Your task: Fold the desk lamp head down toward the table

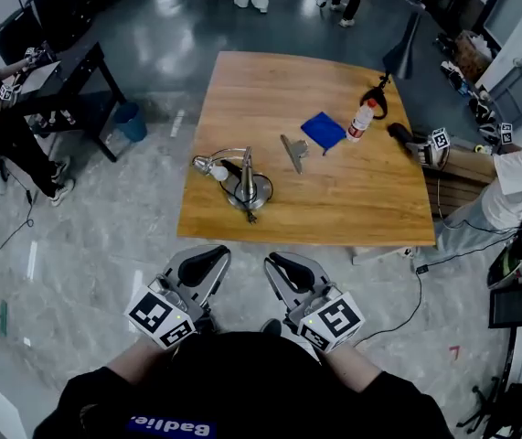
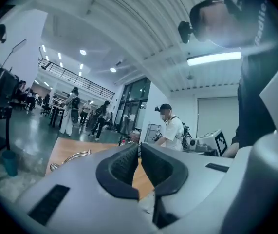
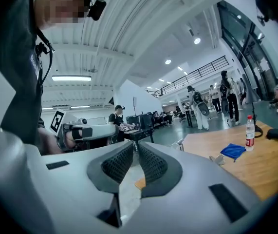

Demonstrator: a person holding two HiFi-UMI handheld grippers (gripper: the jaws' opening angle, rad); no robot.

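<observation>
While both grippers hang short of the tabletop's (image 1: pixel 352 199) near edge, over the grey floor (image 1: pixel 105 236), I read the left gripper (image 1: pixel 213 258) with its jaws drawn all but together, only a thin slit between the ribbed pads (image 2: pixel 124 162), and nothing sits in that slit. The right gripper (image 1: pixel 281 263) looks much the same in its own view: jaws nearly closed, a narrow gap at the tips, nothing held. Both point level across the room. From the head view the desk lamp (image 1: pixel 245 186) stands at about 12 o'clock from the pair, well apart from either, on the near-left part of the wood, roughly 7 o'clock from the tabletop's middle. Its lamp head (image 1: pixel 207 165) reaches out toward 10 o'clock from the round chrome base; how high it sits above the wood I cannot tell from this steep angle. A blue cloth (image 1: pixel 324 131) lies at 1 o'clock from the lamp, a plastic bottle (image 1: pixel 361 120) stands just beside it at 3 o'clock, and a small grey metal piece (image 1: pixel 292 151) lies between lamp and cloth. A chrome curve of the lamp shows left of the jaws in the left gripper view.
</observation>
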